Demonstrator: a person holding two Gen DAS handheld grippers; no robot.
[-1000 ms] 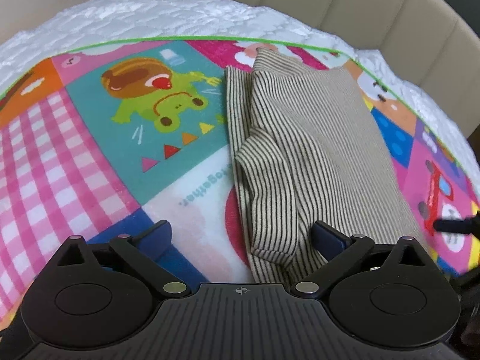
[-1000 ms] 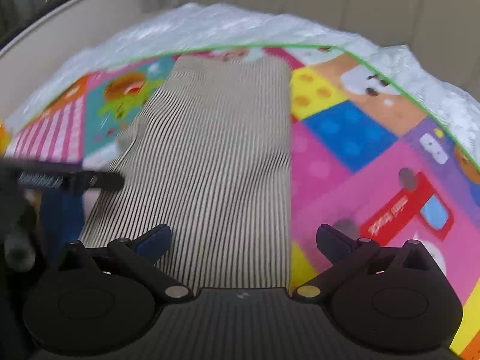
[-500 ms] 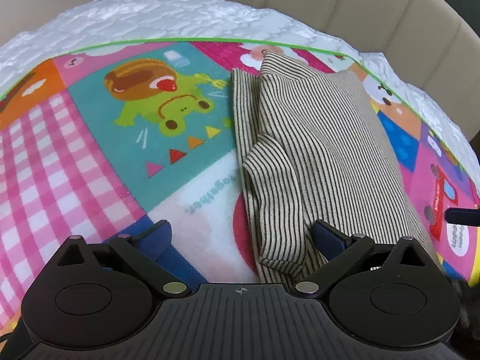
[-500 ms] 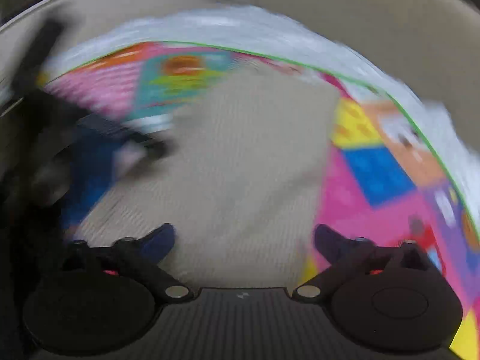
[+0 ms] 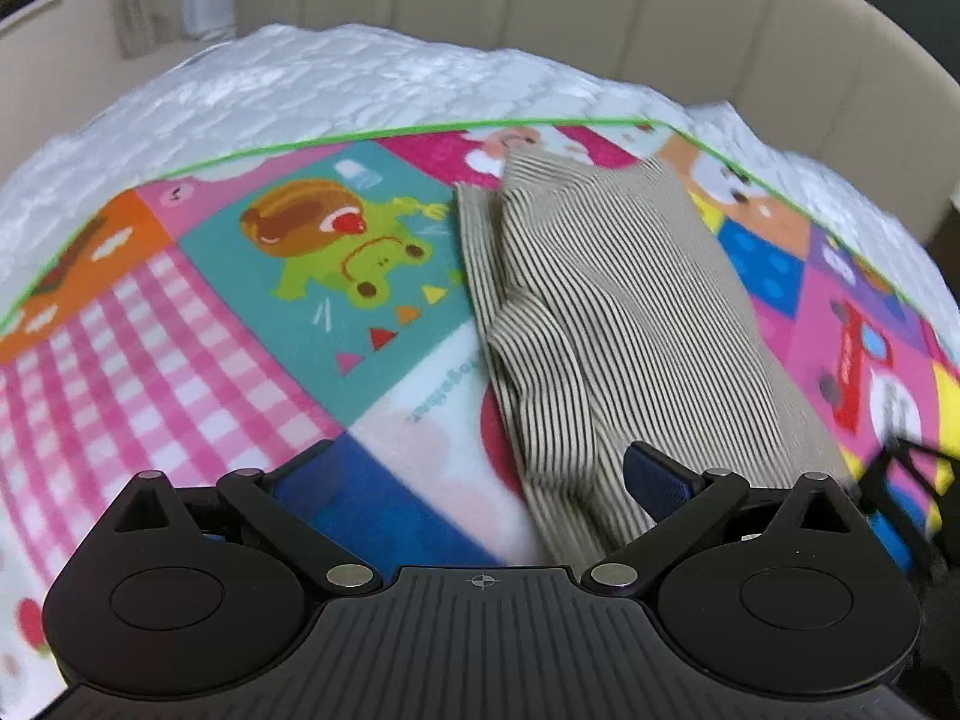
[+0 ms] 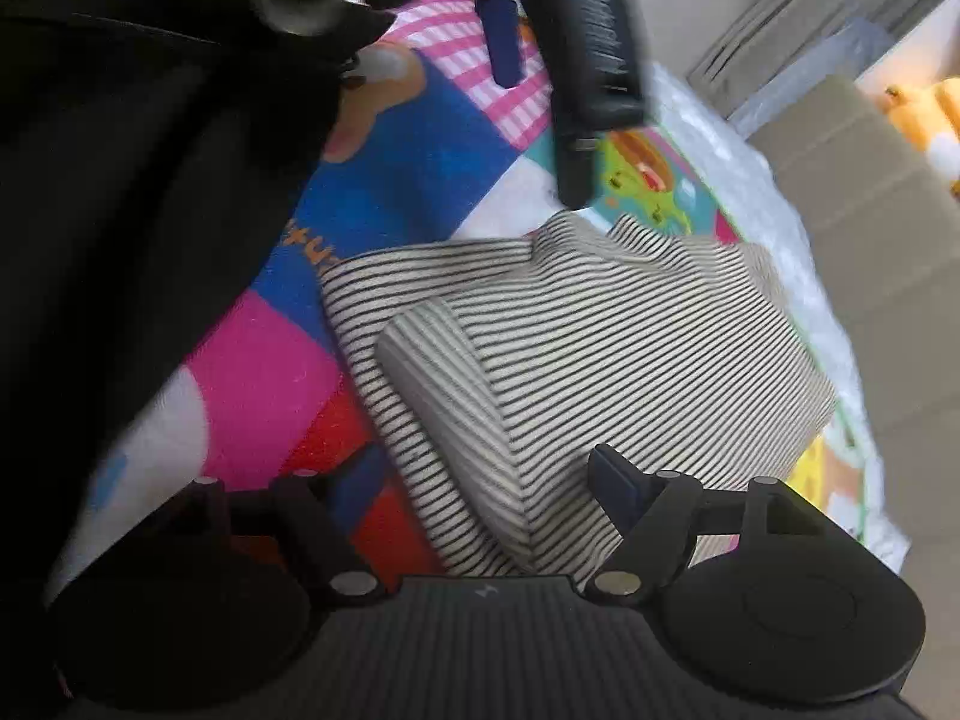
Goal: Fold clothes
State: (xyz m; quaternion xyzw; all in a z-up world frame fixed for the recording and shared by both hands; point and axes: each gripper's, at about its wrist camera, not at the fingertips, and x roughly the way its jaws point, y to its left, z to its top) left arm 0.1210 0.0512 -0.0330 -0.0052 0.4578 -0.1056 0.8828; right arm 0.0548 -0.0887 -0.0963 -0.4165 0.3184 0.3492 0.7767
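A beige shirt with thin dark stripes (image 5: 606,312) lies partly folded on a colourful cartoon play mat (image 5: 252,312), with a sleeve folded over its body. My left gripper (image 5: 474,480) is open and empty, hovering over the shirt's near left edge. In the right wrist view the same shirt (image 6: 600,354) fills the middle, with the folded sleeve (image 6: 444,396) pointing at me. My right gripper (image 6: 486,480) is open and empty just above the sleeve's near end. The left gripper also shows in the right wrist view (image 6: 540,18), above the mat beyond the shirt.
The mat lies on a white quilted bed cover (image 5: 360,84) ringed by a beige padded headboard (image 5: 600,12). A cardboard-coloured surface (image 6: 852,192) and a yellow plush toy (image 6: 924,108) stand beyond the bed. A dark sleeve (image 6: 120,180) fills the right wrist view's left side.
My right gripper has swung round from the shirt's right side to its near end, now facing across it toward the left gripper. The left gripper has drawn back slightly.
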